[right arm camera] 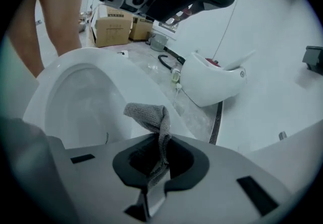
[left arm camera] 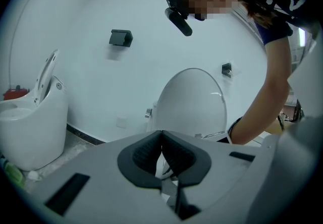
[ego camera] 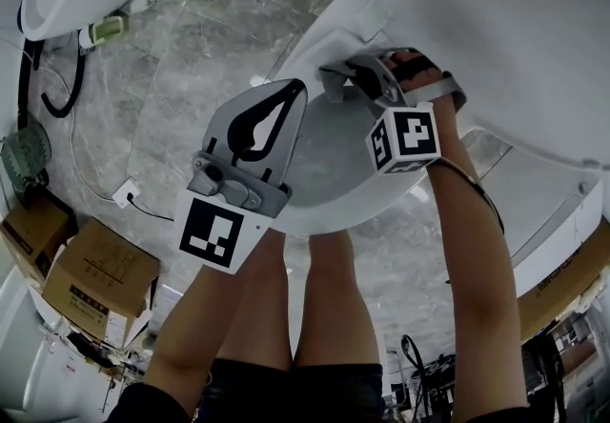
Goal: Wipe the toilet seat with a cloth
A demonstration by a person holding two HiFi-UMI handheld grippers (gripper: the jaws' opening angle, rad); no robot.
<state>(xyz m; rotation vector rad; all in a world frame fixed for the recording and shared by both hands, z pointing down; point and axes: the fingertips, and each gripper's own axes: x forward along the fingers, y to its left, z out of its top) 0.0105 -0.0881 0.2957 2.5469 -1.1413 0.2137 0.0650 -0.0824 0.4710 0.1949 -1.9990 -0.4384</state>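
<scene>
Right now the grey cloth [right arm camera: 149, 114] is pinched in the right claw [right arm camera: 160, 140]. Its loose fold flops forward just past the tips, over the white rim of the toilet seat [right arm camera: 126, 69] below and ahead; whether it touches the rim I cannot tell. Gripping one bunched end leaves a free flap to drag along the rim, I judge. The left claw [left arm camera: 161, 134] is closed on nothing, tips together, raised beside the right claw, probably to keep out of the wipe's way.
</scene>
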